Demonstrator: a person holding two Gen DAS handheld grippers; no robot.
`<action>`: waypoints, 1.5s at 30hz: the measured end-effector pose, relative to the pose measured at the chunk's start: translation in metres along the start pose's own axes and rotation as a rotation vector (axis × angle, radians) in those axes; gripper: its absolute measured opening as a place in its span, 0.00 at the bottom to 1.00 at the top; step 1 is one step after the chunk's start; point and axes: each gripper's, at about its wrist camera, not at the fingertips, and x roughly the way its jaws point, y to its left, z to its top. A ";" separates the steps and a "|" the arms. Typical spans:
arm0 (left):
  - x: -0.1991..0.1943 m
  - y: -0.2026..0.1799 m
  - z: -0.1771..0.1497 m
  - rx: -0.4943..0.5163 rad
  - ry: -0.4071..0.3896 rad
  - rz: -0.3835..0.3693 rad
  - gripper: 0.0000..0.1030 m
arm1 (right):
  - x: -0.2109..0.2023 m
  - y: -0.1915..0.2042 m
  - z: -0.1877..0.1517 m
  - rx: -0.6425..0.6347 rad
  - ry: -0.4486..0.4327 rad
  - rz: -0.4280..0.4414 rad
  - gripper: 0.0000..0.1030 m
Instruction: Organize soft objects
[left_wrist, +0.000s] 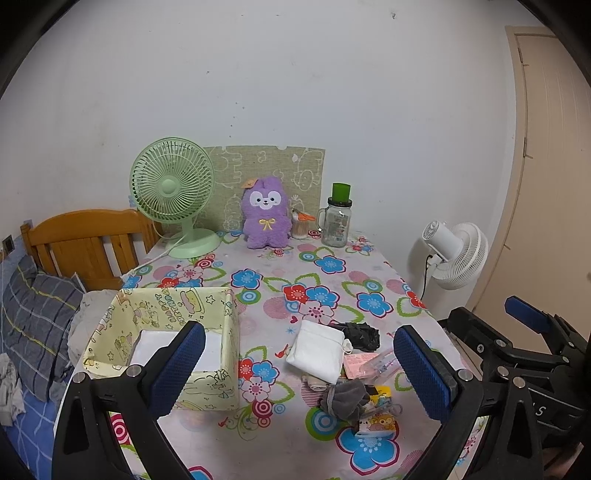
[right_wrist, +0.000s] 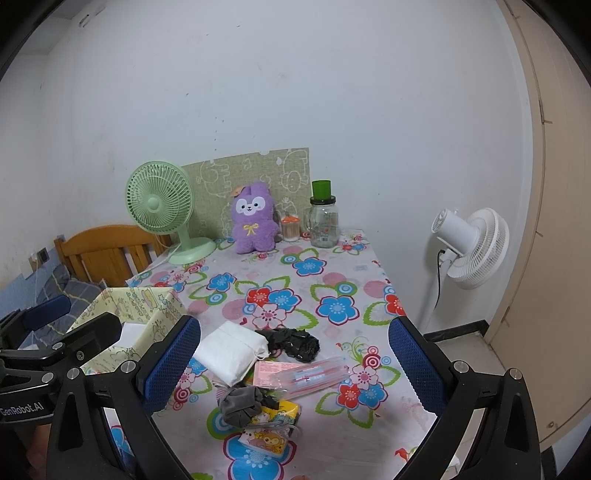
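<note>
White pouch (left_wrist: 317, 349) beside fabric bin (left_wrist: 231, 354), bare tablecloth (left_wrist: 280, 258) beyond, both grippers' jaws spread, empty

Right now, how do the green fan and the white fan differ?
The green fan stands on the flowered table, while the white fan stands on the floor beside it. The green fan faces toward the cameras, showing its front grille; the white fan is turned away, showing its motor housing. The green fan's base is a round disc; the white fan's base is hidden. Both have round cages.
</note>
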 end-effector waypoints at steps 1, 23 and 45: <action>0.000 -0.001 0.000 0.000 0.000 0.001 1.00 | 0.000 0.000 0.000 -0.001 -0.001 0.000 1.00; 0.000 0.001 -0.001 -0.006 0.005 -0.003 1.00 | 0.003 0.000 -0.002 -0.002 0.003 0.000 1.00; -0.001 0.002 -0.002 -0.004 0.016 -0.013 1.00 | 0.002 0.000 -0.002 0.000 0.005 0.000 1.00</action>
